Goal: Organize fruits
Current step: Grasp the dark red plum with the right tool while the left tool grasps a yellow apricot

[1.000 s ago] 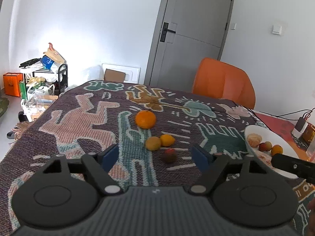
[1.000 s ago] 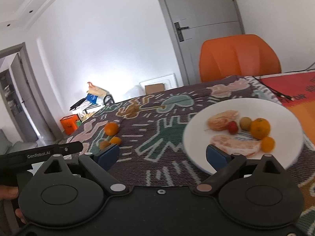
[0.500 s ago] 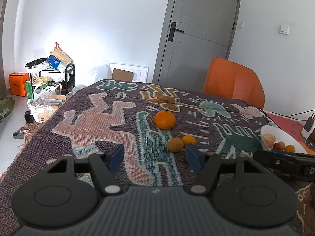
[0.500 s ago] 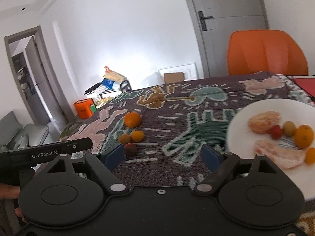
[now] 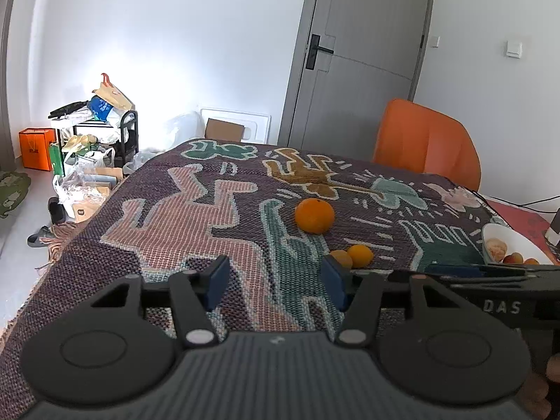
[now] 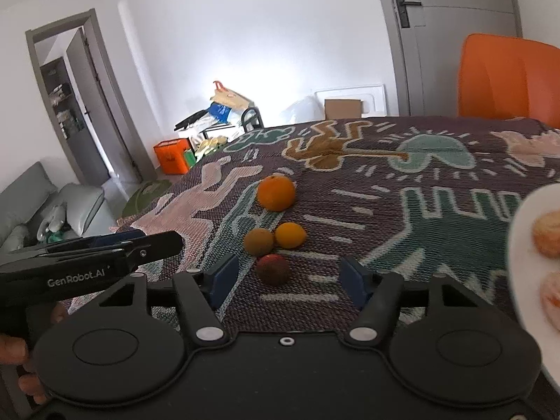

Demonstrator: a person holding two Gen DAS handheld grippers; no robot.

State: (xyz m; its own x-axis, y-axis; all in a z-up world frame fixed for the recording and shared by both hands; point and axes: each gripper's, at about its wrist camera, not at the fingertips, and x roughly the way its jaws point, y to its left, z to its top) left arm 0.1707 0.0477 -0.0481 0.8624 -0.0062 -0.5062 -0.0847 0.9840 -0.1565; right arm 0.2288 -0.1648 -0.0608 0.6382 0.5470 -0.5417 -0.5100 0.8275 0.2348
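My right gripper point(image 6: 288, 274) is spread wide, straddling the small dark-red round fruit point(image 6: 273, 268) just ahead to grab it; my left gripper point(image 5: 274, 281) hangs wide, empty.

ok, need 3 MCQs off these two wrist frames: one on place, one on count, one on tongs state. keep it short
1. Which loose fruit lies between the right tongs?
A. large orange
B. dark red fruit
C. peeled citrus

2. How many fruits lie loose on the patterned cloth, off the white plate?
A. two
B. four
C. six

3. What state are the left tongs in?
A. open, holding nothing
B. shut on a fruit
C. shut, holding nothing

Answers:
1 B: the dark red fruit sits between the blue pads.
2 B: large orange, brownish fruit, small orange fruit and the dark red one.
3 A: the pads stand apart over bare cloth.
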